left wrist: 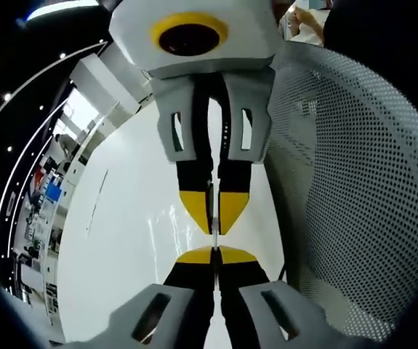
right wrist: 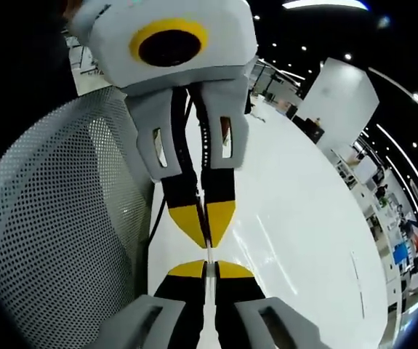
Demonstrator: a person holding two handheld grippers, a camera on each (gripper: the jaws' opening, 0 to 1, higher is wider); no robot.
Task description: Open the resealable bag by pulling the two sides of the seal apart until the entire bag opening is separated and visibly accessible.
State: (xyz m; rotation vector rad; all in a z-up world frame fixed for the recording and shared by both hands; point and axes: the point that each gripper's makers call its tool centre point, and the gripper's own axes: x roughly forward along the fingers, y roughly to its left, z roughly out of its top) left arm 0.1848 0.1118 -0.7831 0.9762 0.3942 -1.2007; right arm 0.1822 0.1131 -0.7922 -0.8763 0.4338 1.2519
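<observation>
- pulling looks barely begun, as far as you can judge: your two grippers face each other tip to tip, and a thin, pale, see-through edge runs between them. that edge is most likely the resealable bag (left wrist: 214, 218), seen side-on.
- in the left gripper view, your left gripper (left wrist: 214, 256) rises from the bottom with its yellow tips drawn together on that thin edge; no gap shows between the tips.
- the right gripper (left wrist: 214, 211) hangs down from the top of that same view, its yellow tips likewise pinched together on the edge.
- the right gripper view mirrors this: the right gripper at the bottom, the left one above, the bag edge (right wrist: 207, 251) a faint line caught between both pairs of tips.
- you cannot tell from either view whether the seal has started to part. no bag mouth shows, and the bag's body is too thin and clear to make out.
- judged from this, both sides are gripped, but the whole separating pull is left to do, and the opening is not yet visibly accessible.
- beneath lies a glossy white table (left wrist: 136, 240); a grey perforated mesh panel (left wrist: 354, 182) curves just beside the grippers, perhaps a chair back.
- a large lit room with ceiling lights lies beyond, too small to detail.
</observation>
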